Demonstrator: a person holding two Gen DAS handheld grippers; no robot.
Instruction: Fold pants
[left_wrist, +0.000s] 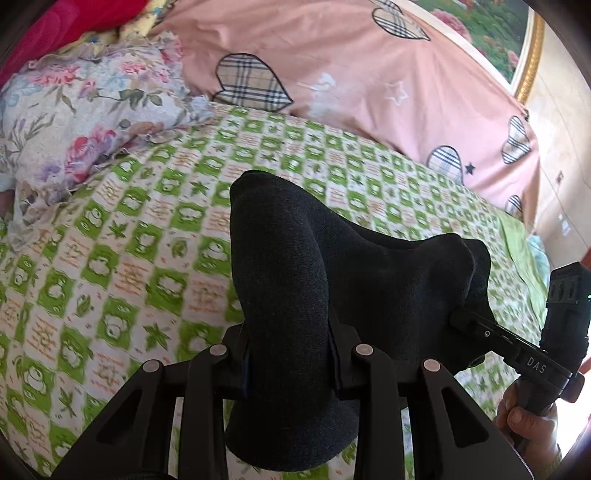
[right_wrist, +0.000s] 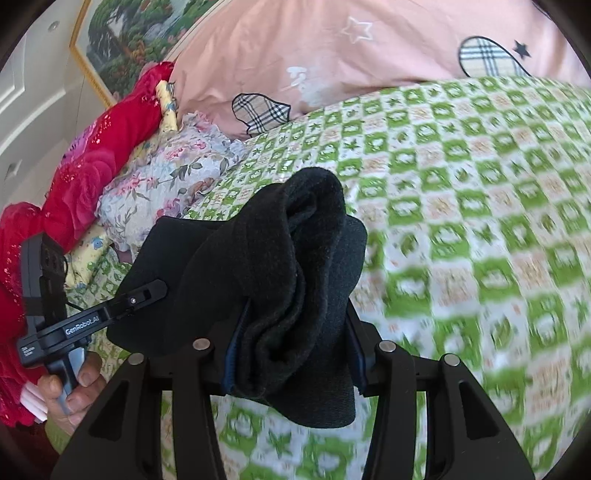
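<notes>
Pants mid-fold, both grippers clamped on the cloth over the bed

Left gripper and right gripper each pinch a bunch dead centre (bedding piled around 10 o'clock). Next is probably carrying it over and laying it flat. Legs and waistband are impossible to tell apart; fingertips buried in fabric.

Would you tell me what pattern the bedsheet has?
Green-and-white checks on the bedsheet, clearest in the left wrist view.
</notes>
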